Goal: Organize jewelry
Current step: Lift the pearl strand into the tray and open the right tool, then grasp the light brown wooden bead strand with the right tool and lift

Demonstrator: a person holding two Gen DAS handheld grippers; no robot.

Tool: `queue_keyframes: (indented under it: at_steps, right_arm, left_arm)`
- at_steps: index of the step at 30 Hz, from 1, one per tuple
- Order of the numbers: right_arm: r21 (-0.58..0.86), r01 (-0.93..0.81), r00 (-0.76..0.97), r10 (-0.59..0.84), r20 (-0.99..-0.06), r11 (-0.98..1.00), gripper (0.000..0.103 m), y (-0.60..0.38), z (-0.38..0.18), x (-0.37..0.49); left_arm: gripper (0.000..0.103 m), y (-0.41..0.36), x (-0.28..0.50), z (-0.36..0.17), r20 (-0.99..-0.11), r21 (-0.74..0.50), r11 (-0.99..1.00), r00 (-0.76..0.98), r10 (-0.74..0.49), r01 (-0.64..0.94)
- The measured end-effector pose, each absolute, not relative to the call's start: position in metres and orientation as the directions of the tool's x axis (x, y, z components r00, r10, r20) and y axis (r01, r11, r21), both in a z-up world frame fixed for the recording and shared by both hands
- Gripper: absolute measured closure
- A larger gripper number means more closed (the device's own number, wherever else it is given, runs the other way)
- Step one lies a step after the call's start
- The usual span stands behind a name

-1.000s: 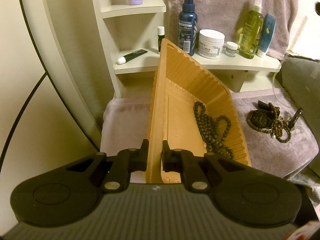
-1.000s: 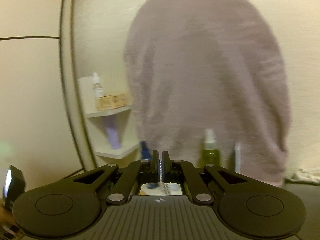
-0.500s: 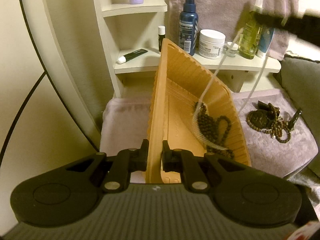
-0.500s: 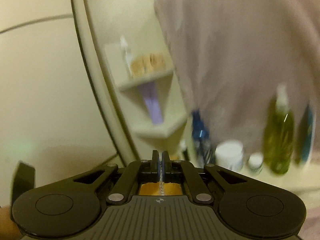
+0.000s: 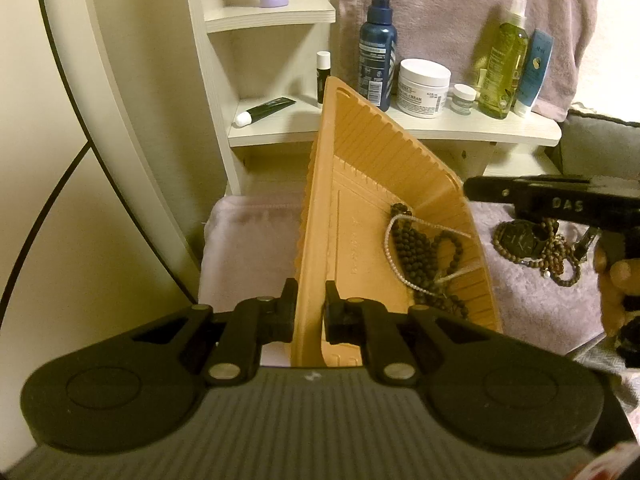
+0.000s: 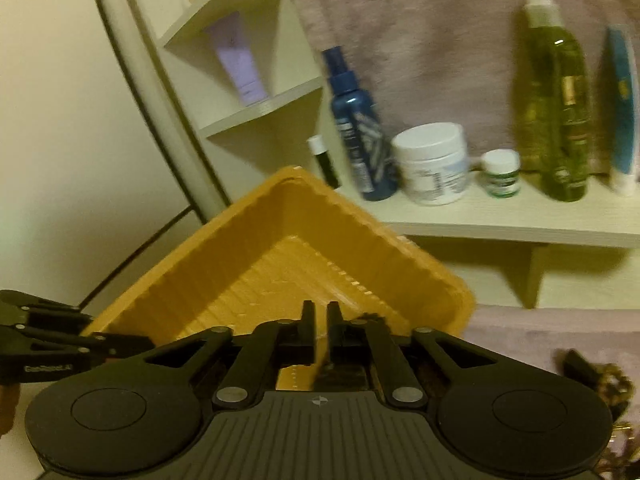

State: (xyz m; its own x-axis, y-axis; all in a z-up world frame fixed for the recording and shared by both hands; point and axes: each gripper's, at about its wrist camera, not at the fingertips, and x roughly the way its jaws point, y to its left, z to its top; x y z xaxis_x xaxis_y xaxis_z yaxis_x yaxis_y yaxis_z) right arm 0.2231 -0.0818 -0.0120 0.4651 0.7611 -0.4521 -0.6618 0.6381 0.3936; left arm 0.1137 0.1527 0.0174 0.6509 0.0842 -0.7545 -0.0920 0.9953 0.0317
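Observation:
My left gripper (image 5: 310,308) is shut on the near rim of a ribbed orange tray (image 5: 352,168) and holds it tilted. In the tray lie a dark bead necklace (image 5: 420,256) and a thin white chain (image 5: 394,260) draped over it. My right gripper (image 6: 320,320) hovers over the tray (image 6: 256,256), jaws slightly apart and empty. It also shows at the right of the left wrist view (image 5: 472,192). A pile of brown beads and a dark watch (image 5: 536,244) lies on the mauve towel right of the tray.
A white shelf (image 5: 440,128) behind the tray holds a blue spray bottle (image 5: 376,48), a white cream jar (image 5: 424,88), a small jar, a green bottle (image 5: 504,60) and a blue tube. A mauve towel (image 5: 248,248) covers the surface. A curved white frame stands at left.
My right gripper came down over the tray, opened and let go of the white chain, which now lies on the dark beads. The left gripper and tray have not moved.

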Motion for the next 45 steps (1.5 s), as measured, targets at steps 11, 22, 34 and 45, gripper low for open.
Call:
queue_keyframes:
  at_steps: [11, 22, 34, 45]
  right_arm:
    - [0.366, -0.521, 0.629, 0.637, -0.446, 0.771, 0.062, -0.176, -0.003, 0.209]
    - [0.287, -0.372, 0.695, 0.469, -0.544, 0.883, 0.061, -0.252, -0.042, 0.176]
    - [0.302, -0.364, 0.669, 0.473, -0.573, 0.881, 0.061, -0.243, -0.071, 0.17]
    - [0.343, -0.359, 0.673, 0.495, -0.549, 0.868, 0.061, -0.208, -0.076, 0.207]
  left_arm:
    - [0.092, 0.148, 0.112, 0.019, -0.753, 0.042, 0.994, 0.651, 0.094, -0.096]
    - [0.092, 0.148, 0.113, 0.02, -0.754, 0.042, 0.994, 0.65, 0.096, -0.098]
    - [0.092, 0.148, 0.113, 0.02, -0.756, 0.049, 0.994, 0.647, 0.101, -0.097]
    - [0.092, 0.147, 0.114, 0.021, -0.758, 0.055, 0.994, 0.644, 0.103, -0.093]
